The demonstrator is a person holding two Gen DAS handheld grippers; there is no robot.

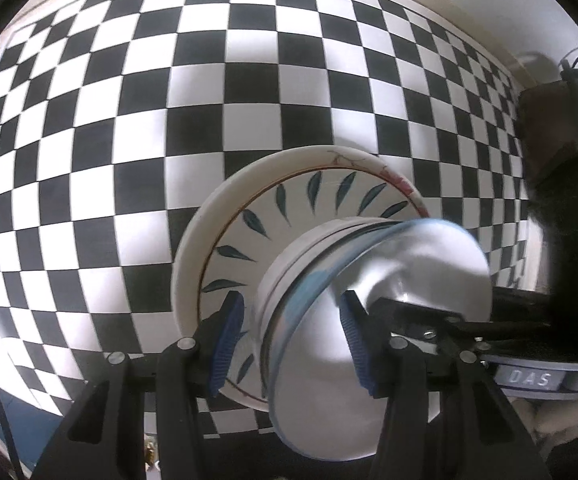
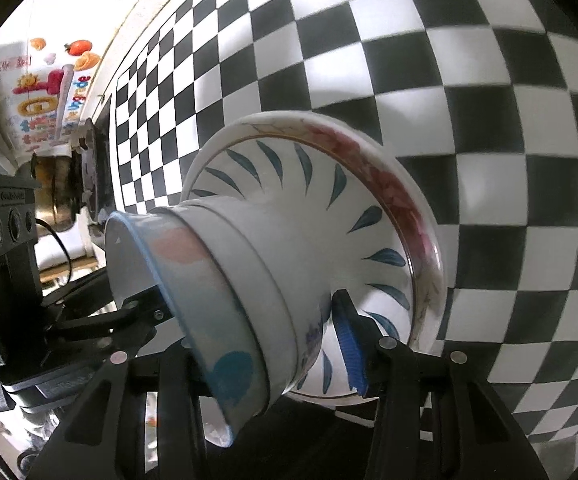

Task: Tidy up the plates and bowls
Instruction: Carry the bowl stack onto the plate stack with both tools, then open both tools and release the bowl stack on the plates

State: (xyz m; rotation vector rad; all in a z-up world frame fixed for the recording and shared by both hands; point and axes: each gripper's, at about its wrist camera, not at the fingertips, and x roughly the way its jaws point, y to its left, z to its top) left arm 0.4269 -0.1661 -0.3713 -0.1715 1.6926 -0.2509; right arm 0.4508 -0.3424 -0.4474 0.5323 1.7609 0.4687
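A stack of plates and bowls rests on the checkered cloth (image 1: 169, 120). At its base is a plate with a pink flower rim (image 1: 193, 248), then a plate with blue leaf marks (image 1: 249, 232), then white bowls (image 1: 297, 264) topped by a blue-rimmed bowl (image 1: 389, 280). My left gripper (image 1: 289, 344) is open, its blue pads either side of the blue-rimmed bowl's rim. The stack shows in the right wrist view too: flower plate (image 2: 389, 184), leaf plate (image 2: 289, 184), blue-rimmed bowl (image 2: 193, 292). My right gripper (image 2: 273, 356) straddles the bowls; only its right pad (image 2: 349, 352) shows. The left gripper reaches in opposite.
The checkered cloth (image 2: 449, 60) covers the table. A metal pot (image 2: 55, 192) and a dark stand (image 2: 93, 168) sit at the table's far end below a wall with colourful stickers (image 2: 49, 92). A dark object (image 1: 561, 184) stands at the right.
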